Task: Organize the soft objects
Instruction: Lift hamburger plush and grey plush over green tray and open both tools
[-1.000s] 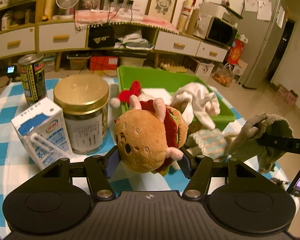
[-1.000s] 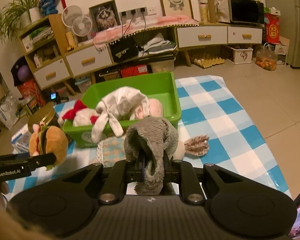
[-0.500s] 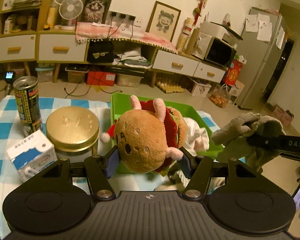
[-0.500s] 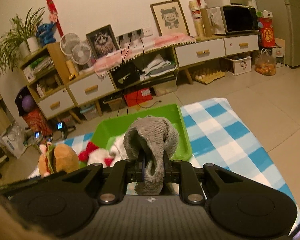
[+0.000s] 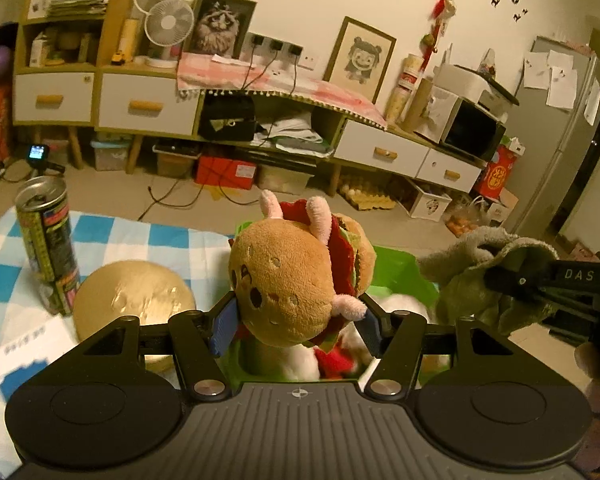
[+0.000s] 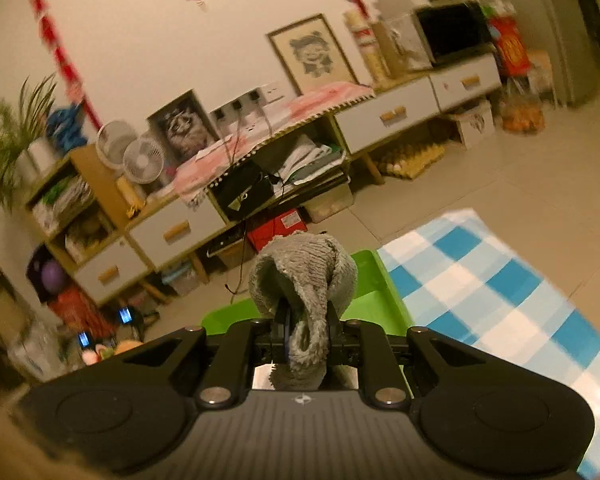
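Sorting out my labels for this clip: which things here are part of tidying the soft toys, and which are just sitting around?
Job: burger plush in left gripper; grey plush in right gripper; green bin.

Idle: can, gold-lidded jar, carton.

The burger plush (image 5: 296, 276) hid most of the green bin (image 5: 404, 268) and the red and white toys (image 5: 332, 356) inside it. The carton (image 5: 28, 356) was cut off behind the left tongs' body. The right wrist view was smeared with blur; there the grey plush (image 6: 304, 280) covered the bin's middle.
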Demonstrator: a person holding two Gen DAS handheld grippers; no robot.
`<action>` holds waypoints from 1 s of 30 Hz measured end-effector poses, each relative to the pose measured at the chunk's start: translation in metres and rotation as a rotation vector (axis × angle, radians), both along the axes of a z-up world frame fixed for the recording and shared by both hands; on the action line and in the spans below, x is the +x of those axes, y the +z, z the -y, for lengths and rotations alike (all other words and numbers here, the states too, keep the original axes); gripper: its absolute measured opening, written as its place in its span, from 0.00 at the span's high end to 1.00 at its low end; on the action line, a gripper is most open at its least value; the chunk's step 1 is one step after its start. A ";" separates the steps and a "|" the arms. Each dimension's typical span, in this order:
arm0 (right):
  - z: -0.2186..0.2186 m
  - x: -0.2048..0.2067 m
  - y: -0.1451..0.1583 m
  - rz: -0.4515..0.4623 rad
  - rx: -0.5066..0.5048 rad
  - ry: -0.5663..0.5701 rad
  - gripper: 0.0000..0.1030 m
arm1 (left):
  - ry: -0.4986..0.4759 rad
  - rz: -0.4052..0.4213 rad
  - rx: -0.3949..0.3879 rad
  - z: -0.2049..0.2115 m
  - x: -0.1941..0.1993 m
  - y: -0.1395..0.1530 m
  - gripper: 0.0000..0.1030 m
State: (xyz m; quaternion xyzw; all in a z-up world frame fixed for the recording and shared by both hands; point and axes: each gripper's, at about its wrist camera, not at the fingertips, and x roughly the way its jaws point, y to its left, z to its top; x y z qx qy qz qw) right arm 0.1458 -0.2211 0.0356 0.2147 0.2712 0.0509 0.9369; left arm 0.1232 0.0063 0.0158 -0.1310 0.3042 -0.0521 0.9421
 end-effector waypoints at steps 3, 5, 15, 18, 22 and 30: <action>0.002 0.016 -0.007 -0.024 0.034 -0.017 1.00 | -0.011 -0.014 0.026 0.004 0.020 -0.001 0.41; 0.001 0.028 -0.009 -0.028 0.020 -0.026 1.00 | -0.030 -0.016 0.056 0.009 0.031 -0.003 0.40; -0.007 0.071 -0.041 -0.097 -0.038 -0.004 1.00 | -0.081 -0.151 0.119 0.026 0.086 -0.032 0.39; -0.010 0.077 -0.050 -0.117 -0.081 -0.004 1.00 | -0.079 -0.165 0.139 0.028 0.091 -0.037 0.40; -0.006 0.081 -0.057 -0.134 -0.059 -0.012 1.00 | -0.073 -0.154 0.135 0.028 0.093 -0.035 0.39; 0.002 0.075 -0.047 -0.137 -0.026 -0.023 0.82 | -0.076 -0.101 0.162 0.033 0.080 -0.022 0.24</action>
